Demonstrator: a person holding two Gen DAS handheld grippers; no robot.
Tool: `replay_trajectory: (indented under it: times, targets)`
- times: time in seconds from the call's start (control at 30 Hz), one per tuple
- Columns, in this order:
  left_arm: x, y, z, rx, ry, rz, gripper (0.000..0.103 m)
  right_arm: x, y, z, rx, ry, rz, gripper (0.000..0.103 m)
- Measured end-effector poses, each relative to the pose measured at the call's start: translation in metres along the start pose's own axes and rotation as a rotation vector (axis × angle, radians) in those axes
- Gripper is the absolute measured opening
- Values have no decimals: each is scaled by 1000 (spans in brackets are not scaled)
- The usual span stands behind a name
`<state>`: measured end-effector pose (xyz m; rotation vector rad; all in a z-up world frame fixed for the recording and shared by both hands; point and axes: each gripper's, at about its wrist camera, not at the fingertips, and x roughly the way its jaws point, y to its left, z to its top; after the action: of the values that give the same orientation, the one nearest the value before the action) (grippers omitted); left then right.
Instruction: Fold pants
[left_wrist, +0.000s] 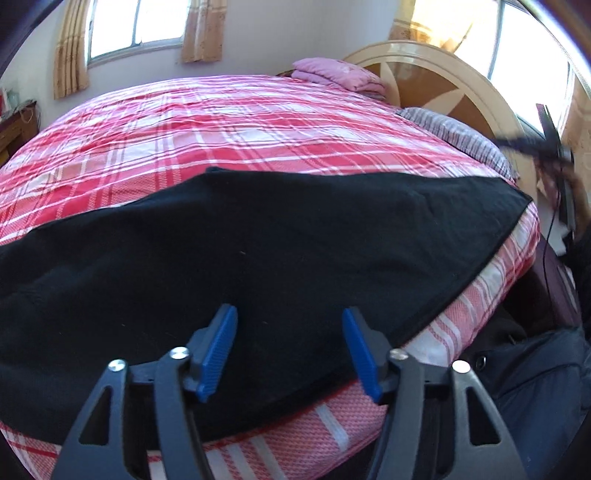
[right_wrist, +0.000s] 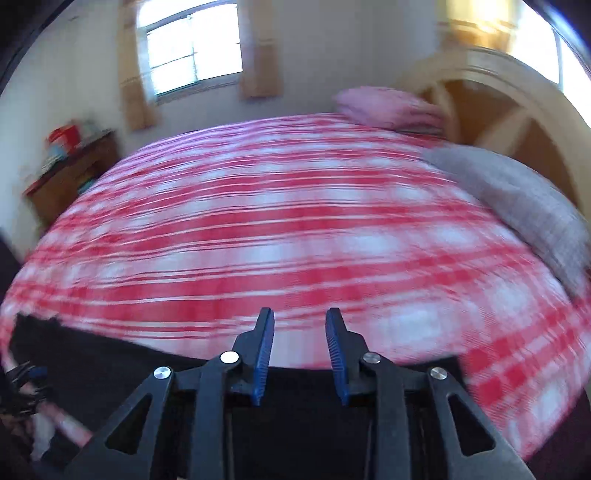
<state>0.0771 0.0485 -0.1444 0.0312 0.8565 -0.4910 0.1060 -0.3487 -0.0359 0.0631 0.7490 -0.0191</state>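
Black pants (left_wrist: 258, 240) lie spread flat across the near edge of the bed, with one hem running diagonally at the right. My left gripper (left_wrist: 289, 311) hovers just over the pants near the bed's edge. It is open, and nothing sits between its blue pads (left_wrist: 218, 354). In the blurred right wrist view the pants (right_wrist: 110, 362) fill the bottom of the picture. My right gripper (right_wrist: 300, 313) is over their far edge, its jaws a little apart with only bedspread showing between them. A dark blurred tool and hand (left_wrist: 554, 155) show at the left view's right edge.
A red and white plaid bedspread (left_wrist: 221, 122) covers the bed. A folded pink blanket (left_wrist: 332, 74) and a grey striped pillow (left_wrist: 461, 136) lie by the curved headboard (left_wrist: 443, 70). A wooden cabinet (right_wrist: 74, 173) stands left of the bed. Dark blue clothing (left_wrist: 535, 369) is at bottom right.
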Motion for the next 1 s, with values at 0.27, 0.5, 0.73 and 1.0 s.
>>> replay_trajectory:
  times: [0.27, 0.5, 0.73, 1.0]
  targets:
    - [-4, -11, -6, 68, -27, 28, 76, 69, 197, 22, -284, 168, 321, 31]
    - [-34, 3, 8, 66, -167, 130, 77, 119, 301, 7, -359, 275, 463, 31]
    - [-16, 27, 2, -33, -101, 93, 77, 165, 353, -8, -306, 384, 550, 31]
    - [-6, 23, -2, -20, -69, 93, 78, 187, 365, -12, -172, 470, 665, 31]
